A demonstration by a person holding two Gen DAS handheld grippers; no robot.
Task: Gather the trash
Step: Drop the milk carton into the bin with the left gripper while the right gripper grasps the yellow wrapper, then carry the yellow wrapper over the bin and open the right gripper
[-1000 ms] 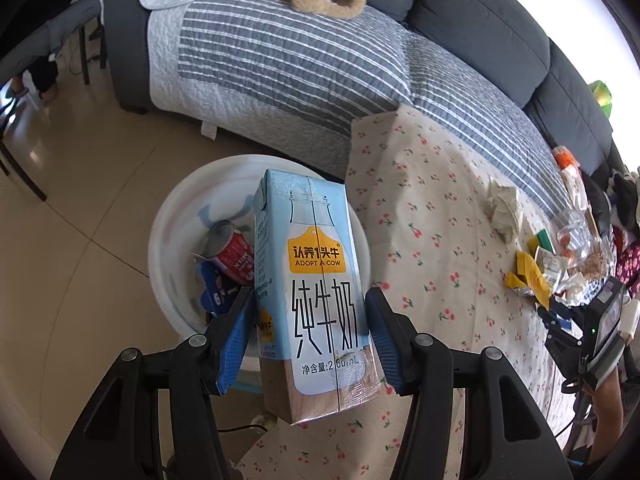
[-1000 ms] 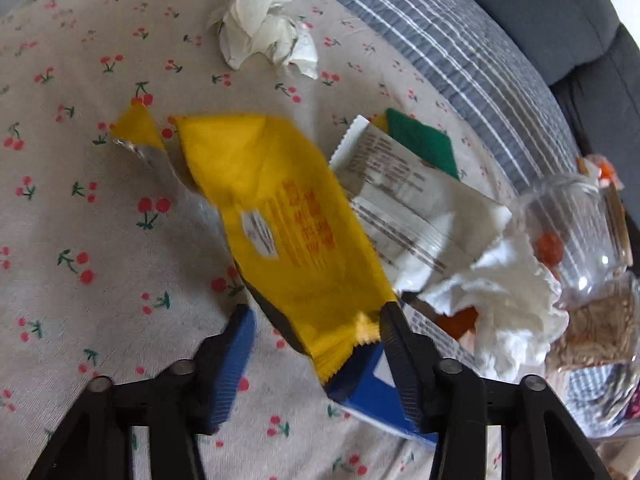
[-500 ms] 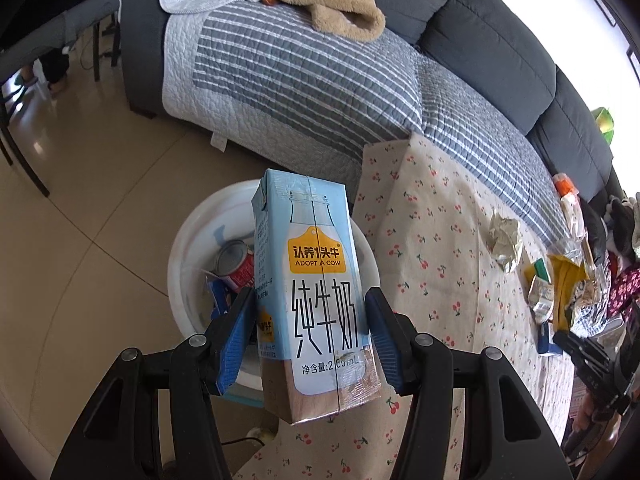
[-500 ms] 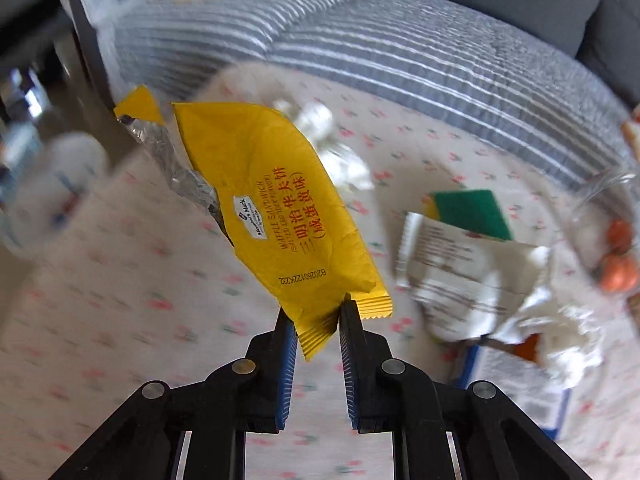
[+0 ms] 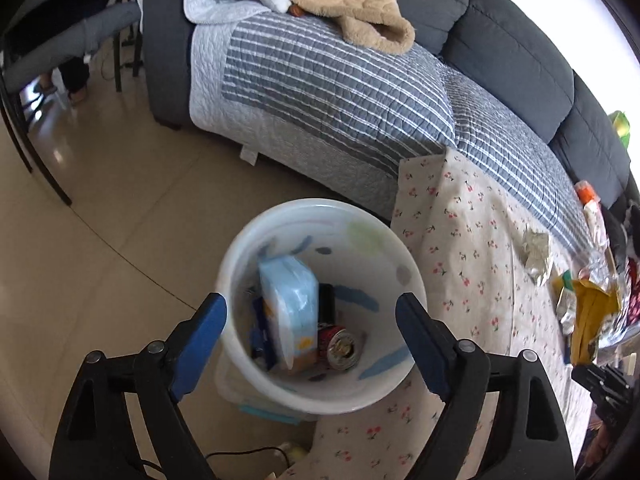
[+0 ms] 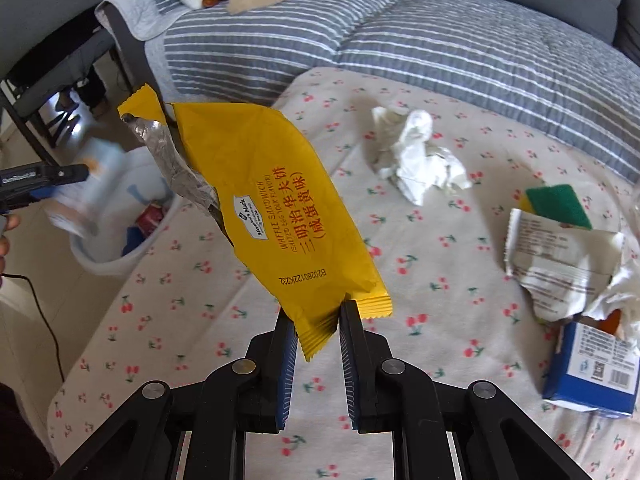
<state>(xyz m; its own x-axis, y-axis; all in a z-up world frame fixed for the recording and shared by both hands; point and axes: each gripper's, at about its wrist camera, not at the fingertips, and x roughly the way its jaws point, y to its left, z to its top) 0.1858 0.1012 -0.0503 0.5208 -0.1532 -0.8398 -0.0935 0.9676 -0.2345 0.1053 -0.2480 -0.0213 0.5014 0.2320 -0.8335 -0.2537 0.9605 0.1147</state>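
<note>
My left gripper (image 5: 312, 312) hangs over the white bin (image 5: 320, 396), its jaws opening with nothing between them. The light blue milk carton (image 5: 290, 312) lies inside the bin beside a red can (image 5: 340, 346). My right gripper (image 6: 318, 322) is shut on the bottom seam of a yellow snack wrapper (image 6: 272, 200), which hangs in the air above the cherry-print tablecloth (image 6: 200, 300). In the right wrist view the bin (image 6: 120, 216) sits past the table's left edge, with the carton blurred above it.
On the cloth lie a crumpled tissue (image 6: 416, 160), a torn white wrapper (image 6: 560, 256), a green sponge (image 6: 560, 204) and a blue box (image 6: 592, 372). A grey sofa with a striped quilt (image 5: 340, 92) runs behind the table. Tiled floor (image 5: 100, 220) surrounds the bin.
The left jaws spread and the milk carton dropped into the bin. The right gripper shut on the yellow wrapper, lifted it off the cloth and swung toward the bin.
</note>
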